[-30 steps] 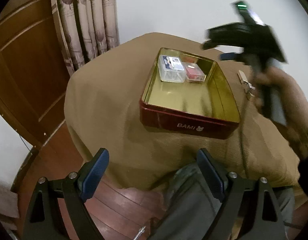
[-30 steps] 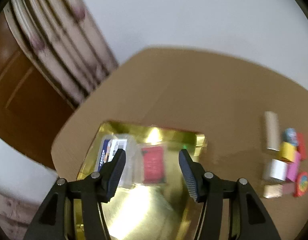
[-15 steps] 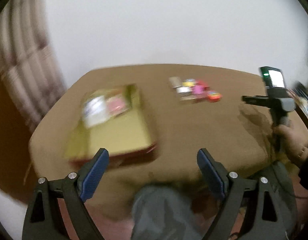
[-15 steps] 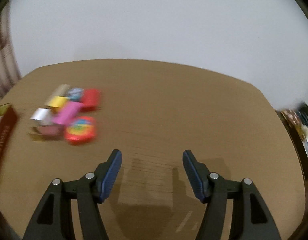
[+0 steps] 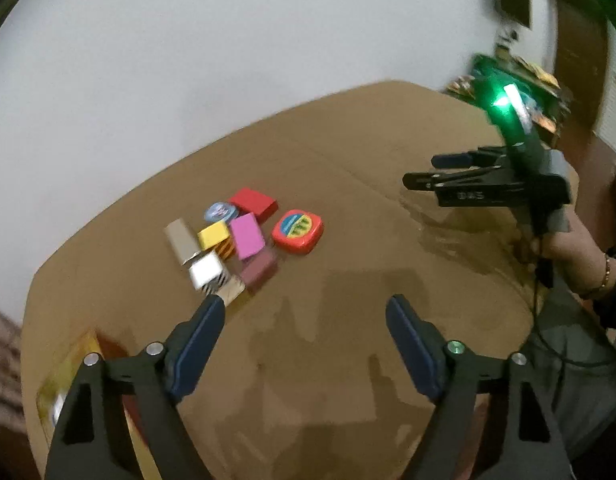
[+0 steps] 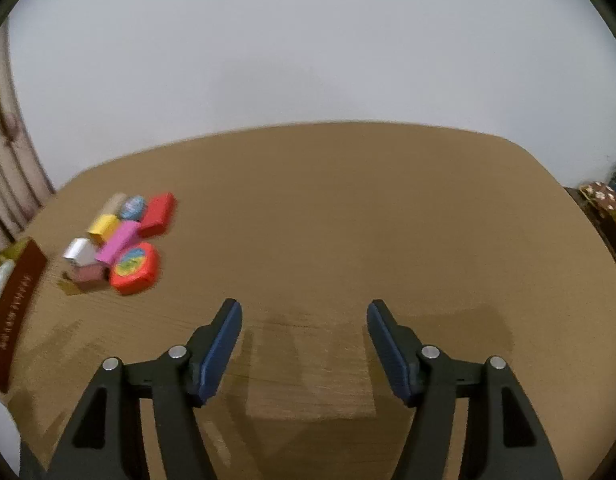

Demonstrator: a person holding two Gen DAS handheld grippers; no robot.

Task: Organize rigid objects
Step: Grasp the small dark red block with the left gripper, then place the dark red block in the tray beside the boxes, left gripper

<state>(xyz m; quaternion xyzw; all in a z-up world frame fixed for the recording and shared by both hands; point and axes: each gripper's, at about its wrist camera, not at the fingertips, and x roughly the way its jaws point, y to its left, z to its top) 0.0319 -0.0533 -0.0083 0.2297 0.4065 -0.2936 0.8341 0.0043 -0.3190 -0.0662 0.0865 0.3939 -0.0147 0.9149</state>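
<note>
A cluster of several small boxes lies on the brown-clothed table: a red box, a pink box, a yellow box, a silver box and a red rounded tin. My left gripper hovers in front of the cluster, jaws wide and closing, nothing between them. My right gripper, also seen from the side, is to the right of the cluster, jaws opening and empty. The red rounded tin and red box lie to its left. The red and gold tin sits at the far left.
A white wall backs the table. A curtain hangs at the left. A cluttered shelf stands past the table's right edge. A person's hand holds the right gripper's handle.
Both views have swung right from the open tin to the cluster of small boxes. The right gripper left the tin and its jaws widened. The left jaws narrowed slightly.
</note>
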